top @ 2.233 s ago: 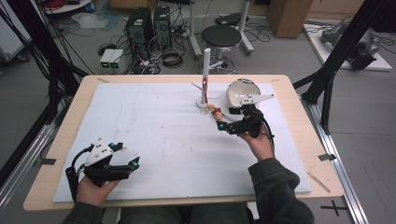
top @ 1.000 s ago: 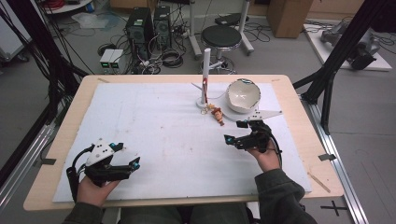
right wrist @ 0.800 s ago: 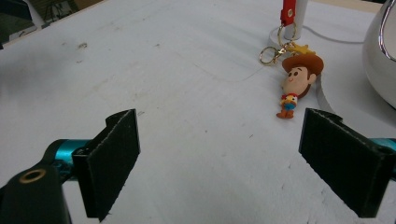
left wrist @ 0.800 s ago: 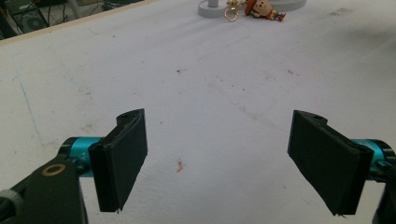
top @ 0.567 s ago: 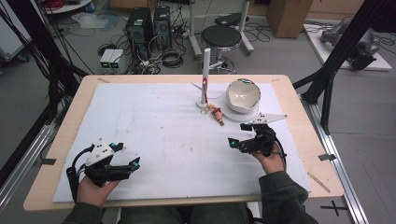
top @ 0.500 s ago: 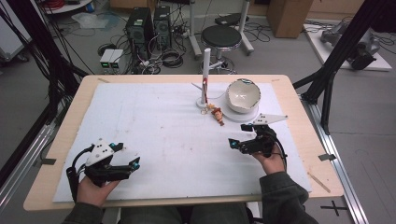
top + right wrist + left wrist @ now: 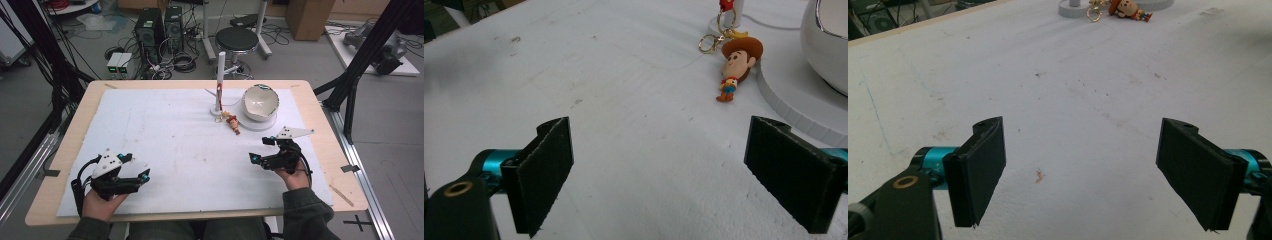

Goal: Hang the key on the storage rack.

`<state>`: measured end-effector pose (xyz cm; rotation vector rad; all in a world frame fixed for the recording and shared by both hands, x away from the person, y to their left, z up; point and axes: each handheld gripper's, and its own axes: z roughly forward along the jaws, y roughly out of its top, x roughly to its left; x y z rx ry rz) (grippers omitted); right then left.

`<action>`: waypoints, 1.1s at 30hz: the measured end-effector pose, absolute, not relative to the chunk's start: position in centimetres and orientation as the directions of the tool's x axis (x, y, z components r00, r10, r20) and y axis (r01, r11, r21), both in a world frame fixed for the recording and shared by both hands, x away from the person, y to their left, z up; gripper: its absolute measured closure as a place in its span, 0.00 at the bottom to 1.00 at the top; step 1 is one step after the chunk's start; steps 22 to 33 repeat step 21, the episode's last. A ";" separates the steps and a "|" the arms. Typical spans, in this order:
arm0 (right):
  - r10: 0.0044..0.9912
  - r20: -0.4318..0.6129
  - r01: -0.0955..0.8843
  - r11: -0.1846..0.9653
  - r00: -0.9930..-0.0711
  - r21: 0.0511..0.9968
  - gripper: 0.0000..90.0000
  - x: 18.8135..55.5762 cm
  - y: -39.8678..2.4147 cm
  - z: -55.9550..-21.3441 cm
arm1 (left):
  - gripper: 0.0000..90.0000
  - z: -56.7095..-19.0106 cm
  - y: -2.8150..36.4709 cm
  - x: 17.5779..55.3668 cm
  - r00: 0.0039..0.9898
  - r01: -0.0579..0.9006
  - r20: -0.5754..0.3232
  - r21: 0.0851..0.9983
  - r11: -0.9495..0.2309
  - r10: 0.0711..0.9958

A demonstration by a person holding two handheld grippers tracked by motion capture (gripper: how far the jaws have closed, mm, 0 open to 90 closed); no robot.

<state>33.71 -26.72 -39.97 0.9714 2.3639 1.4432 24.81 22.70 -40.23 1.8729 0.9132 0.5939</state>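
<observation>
A small cowboy keychain figure [image 7: 232, 122] lies flat on the white sheet [image 7: 175, 135], beside the base of a white post stand [image 7: 220, 80]. In the right gripper view the figure [image 7: 734, 67] lies well ahead of the jaws, its ring by the post. My right gripper [image 7: 261, 149] rests near the front right of the sheet, open and empty [image 7: 664, 175]. At the front left my left gripper [image 7: 140, 167] sits open with nothing between its pads [image 7: 1083, 175]. The figure [image 7: 1128, 7] shows far off at the top of that view.
A white bowl [image 7: 260, 101] tilts on a round white base [image 7: 260, 122] right of the figure. The wooden table edge [image 7: 70, 145] frames the sheet. Behind the table stand a black stool [image 7: 243, 37], computer towers and cables.
My right gripper has drawn back from the figure and bowl toward the near right of the sheet, jaws still wide and empty. The left gripper has stayed put.
</observation>
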 end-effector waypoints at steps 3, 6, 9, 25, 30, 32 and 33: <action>0.627 0.159 0.427 0.303 -0.762 0.852 0.13 33.5 -26.8 -40.1 | 0.23 -40.2 22.7 24.8 0.605 0.343 0.019 0.896 -0.282 0.796; 0.628 0.155 0.423 0.302 -0.763 0.854 0.13 33.3 -26.9 -40.2 | 0.23 -40.2 22.7 24.8 0.607 0.343 0.018 0.896 -0.282 0.795; 0.628 0.157 0.425 0.303 -0.762 0.853 0.13 33.0 -27.0 -40.2 | 0.23 -40.2 22.7 24.8 0.607 0.343 0.019 0.896 -0.283 0.795; 0.630 0.138 0.416 0.317 -0.764 0.852 0.13 32.0 -27.3 -40.5 | 0.23 -40.3 22.6 24.8 0.616 0.343 0.019 0.894 -0.290 0.788; 0.630 0.138 0.416 0.317 -0.764 0.852 0.13 32.0 -27.3 -40.5 | 0.23 -40.3 22.6 24.8 0.616 0.343 0.019 0.894 -0.290 0.788; 0.630 0.138 0.416 0.317 -0.764 0.852 0.13 32.0 -27.3 -40.5 | 0.23 -40.3 22.6 24.8 0.616 0.343 0.019 0.894 -0.290 0.788; 0.630 0.138 0.416 0.317 -0.764 0.852 0.13 32.0 -27.3 -40.5 | 0.23 -40.3 22.6 24.8 0.616 0.343 0.019 0.894 -0.290 0.788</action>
